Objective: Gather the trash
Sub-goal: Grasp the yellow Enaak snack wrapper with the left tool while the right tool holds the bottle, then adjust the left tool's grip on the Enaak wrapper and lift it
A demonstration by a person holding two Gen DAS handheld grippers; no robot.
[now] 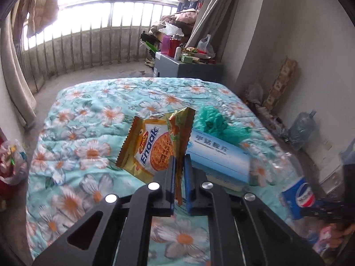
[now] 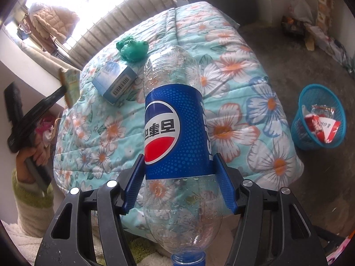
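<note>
Trash collection, partly done. In the bin: a blue plastic waste basket (image 2: 319, 119) on the floor beside the bed already holds red-and-white wrappers (image 2: 320, 123). In hand, left: the left claw (image 1: 179, 181) is pinched almost fully closed on the torn edge of an orange Enaak noodle-snack packet (image 1: 150, 146), which hangs lifted clear of the floral quilt (image 1: 84, 133); the same packet shows at the claw tip in the right wrist view, held by a person's hand (image 2: 33, 153) in a green-and-cream sleeve. In hand, right: the right claw (image 2: 177, 181) stands part-way open with its blue pads (image 2: 133, 186) pressed against both sides of an empty Pepsi bottle (image 2: 175, 133), gripped at the lower edge of the label, blue cap toward the camera, raised above the bed. Still on the bed: a blue-and-white medicine carton (image 2: 114, 82), lying flat, and a crumpled green plastic bag (image 2: 132, 49) just beyond it, near but seemingly not touching. Judged remaining: both held items have yet to be carried to the basket, which sits off the bed's right side and well apart from the left claw; then the carton and the green bag need picking up. Other clutter along the walls is too indistinct to count as trash.
</note>
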